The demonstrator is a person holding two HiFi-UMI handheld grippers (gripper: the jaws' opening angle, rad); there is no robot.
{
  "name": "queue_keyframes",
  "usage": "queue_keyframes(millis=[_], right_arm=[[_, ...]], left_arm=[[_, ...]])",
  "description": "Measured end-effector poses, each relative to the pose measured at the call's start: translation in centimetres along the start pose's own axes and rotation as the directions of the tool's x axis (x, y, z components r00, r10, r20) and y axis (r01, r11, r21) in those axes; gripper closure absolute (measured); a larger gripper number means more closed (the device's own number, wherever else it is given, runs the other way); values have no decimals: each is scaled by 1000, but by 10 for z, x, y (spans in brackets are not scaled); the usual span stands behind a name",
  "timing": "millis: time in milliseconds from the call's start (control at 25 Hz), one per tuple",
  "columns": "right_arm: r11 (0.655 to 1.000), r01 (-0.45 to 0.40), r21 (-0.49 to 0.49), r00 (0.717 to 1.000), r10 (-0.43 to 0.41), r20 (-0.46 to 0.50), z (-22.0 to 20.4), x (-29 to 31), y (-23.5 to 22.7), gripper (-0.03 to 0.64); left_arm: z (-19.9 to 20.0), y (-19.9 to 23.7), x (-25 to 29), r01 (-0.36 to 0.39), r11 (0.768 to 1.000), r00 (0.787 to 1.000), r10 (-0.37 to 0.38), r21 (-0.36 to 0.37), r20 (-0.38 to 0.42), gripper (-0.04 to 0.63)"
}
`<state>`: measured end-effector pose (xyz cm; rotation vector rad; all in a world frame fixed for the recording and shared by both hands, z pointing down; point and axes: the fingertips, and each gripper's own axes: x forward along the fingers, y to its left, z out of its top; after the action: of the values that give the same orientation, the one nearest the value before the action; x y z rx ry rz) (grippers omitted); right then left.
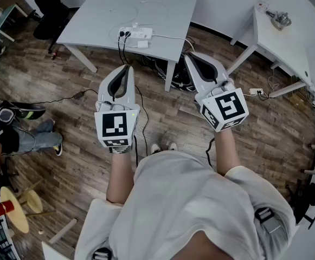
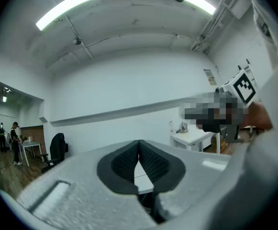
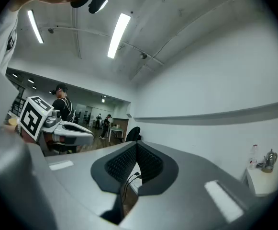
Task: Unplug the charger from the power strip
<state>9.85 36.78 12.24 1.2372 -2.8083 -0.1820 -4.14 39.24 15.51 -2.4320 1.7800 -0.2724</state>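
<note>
Holding my left gripper (image 1: pixel 127 68) and right gripper (image 1: pixel 190 57) level, jaws closed together on nothing, since I'm well short of the far table (image 1: pixel 92 12), where the power strip (image 1: pixel 137 33) lies with what looks like the charger (image 1: pixel 142 44) at its near side.

Left gripper (image 1: pixel 126 69) and right gripper (image 1: pixel 192 57) side by side, short of power strip (image 1: pixel 138 34) on table (image 1: pixel 146 4)

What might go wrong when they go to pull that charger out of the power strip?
The power strip lies loose near the edge of the table; a pull may drag it off. Two black plugs sit side by side in it, so the wrong one might get grabbed. Cables tangle on the floor below, a possible snag or trip.
</note>
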Motion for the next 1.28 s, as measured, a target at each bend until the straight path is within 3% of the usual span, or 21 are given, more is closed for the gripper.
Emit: queue_keyframes(millis=[360, 720, 1280], right_arm=[[998, 58, 28, 997, -59, 42, 3, 7, 12, 615], [997, 43, 66, 999, -44, 25, -20, 47, 6, 614], [997, -22, 80, 999, 19, 28, -53, 192, -96, 614]], left_arm=[[-9, 26, -3, 19, 1000, 1000, -19, 0, 7, 589], [-31, 49, 26, 22, 1000, 1000, -22, 0, -10, 588], [-57, 109, 188, -18, 1000, 997, 19, 12, -68, 588]])
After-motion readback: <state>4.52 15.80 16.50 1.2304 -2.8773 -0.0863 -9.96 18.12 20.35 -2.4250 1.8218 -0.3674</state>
